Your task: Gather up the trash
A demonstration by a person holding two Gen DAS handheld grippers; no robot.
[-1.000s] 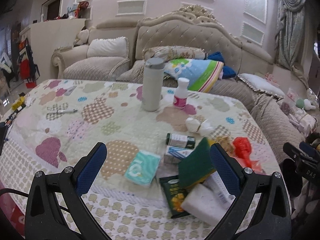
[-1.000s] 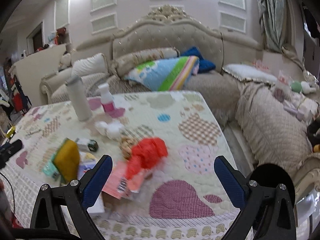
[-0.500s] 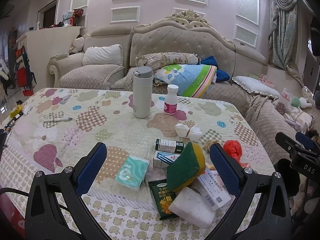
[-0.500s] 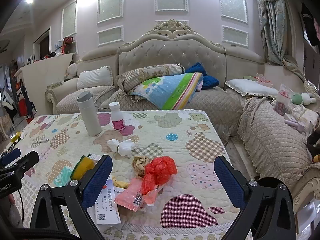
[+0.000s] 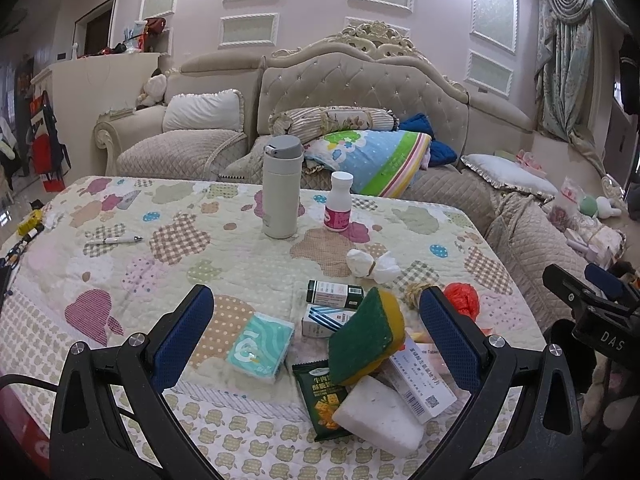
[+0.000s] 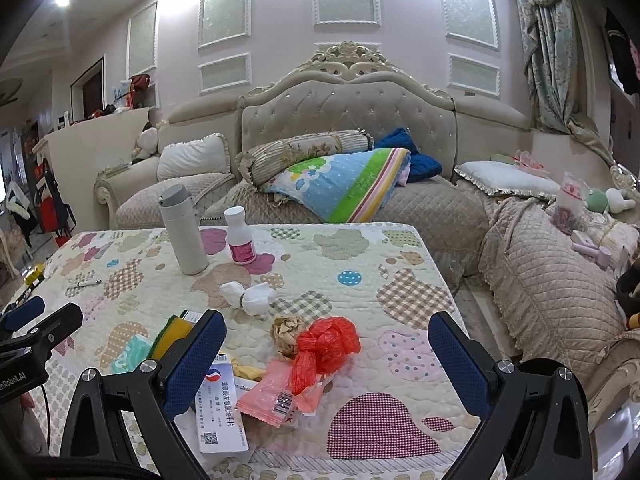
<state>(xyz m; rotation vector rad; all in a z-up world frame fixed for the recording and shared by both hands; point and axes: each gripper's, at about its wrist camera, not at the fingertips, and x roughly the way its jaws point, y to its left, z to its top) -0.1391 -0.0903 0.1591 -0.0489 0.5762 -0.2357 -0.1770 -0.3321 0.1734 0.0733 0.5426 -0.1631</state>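
- Left tool (image 5: 316, 332): fingers spread wide, gripping nothing, poised above the desk (image 5: 120, 240).
- Right tool (image 6: 326, 354): likewise released and empty.
- Trash, none yet collected: a red plastic bag (image 6: 326, 344) and a pink wrapper (image 6: 272, 394) lie between the right tool's fingers; a crumpled paper ball (image 6: 286, 330) sits just ahead, a white tissue wad (image 6: 250, 298) farther ahead.
- A green snack packet (image 5: 322, 398) lies under a sponge (image 5: 366, 336) between the left tool's fingers.
- No bin is visible; judged stage: task at its start, every piece remaining.
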